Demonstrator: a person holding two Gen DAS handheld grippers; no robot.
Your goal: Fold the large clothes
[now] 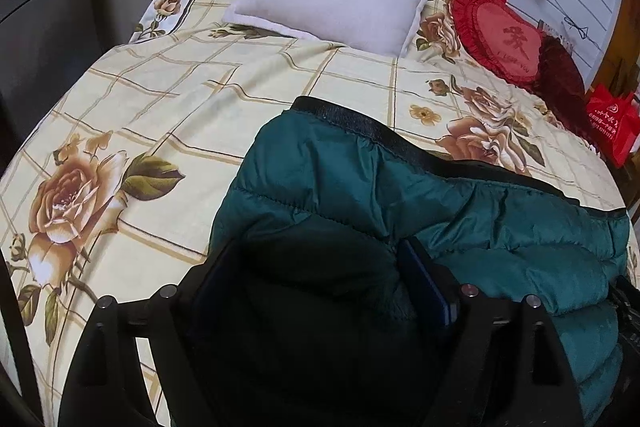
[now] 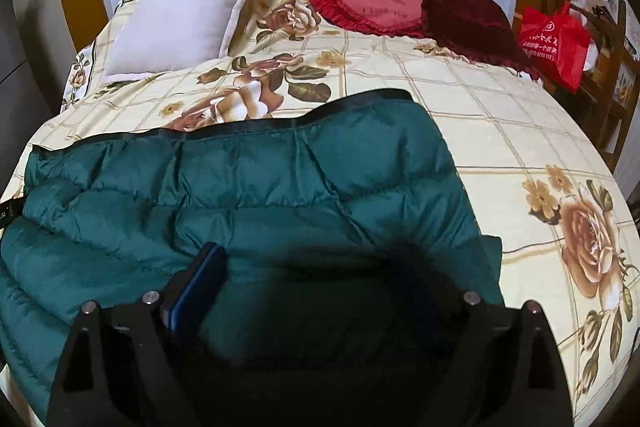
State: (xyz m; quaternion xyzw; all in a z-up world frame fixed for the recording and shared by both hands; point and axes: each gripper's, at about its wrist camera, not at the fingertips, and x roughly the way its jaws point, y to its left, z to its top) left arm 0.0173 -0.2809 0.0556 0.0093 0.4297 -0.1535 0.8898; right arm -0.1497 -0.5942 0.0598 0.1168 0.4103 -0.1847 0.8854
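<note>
A dark green quilted puffer jacket [image 2: 248, 195] lies folded on the flowered bed, its black-trimmed edge toward the pillows.

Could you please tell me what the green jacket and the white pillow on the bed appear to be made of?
The green jacket looks like a quilted, padded synthetic shell, perhaps nylon or polyester: stitched puffy channels, a slight sheen, and a dark band along its far edge. The white pillow looks like soft matte fabric, possibly fleece or brushed cotton, with a fuzzy flanged border; the exact fibre is unclear.
</note>
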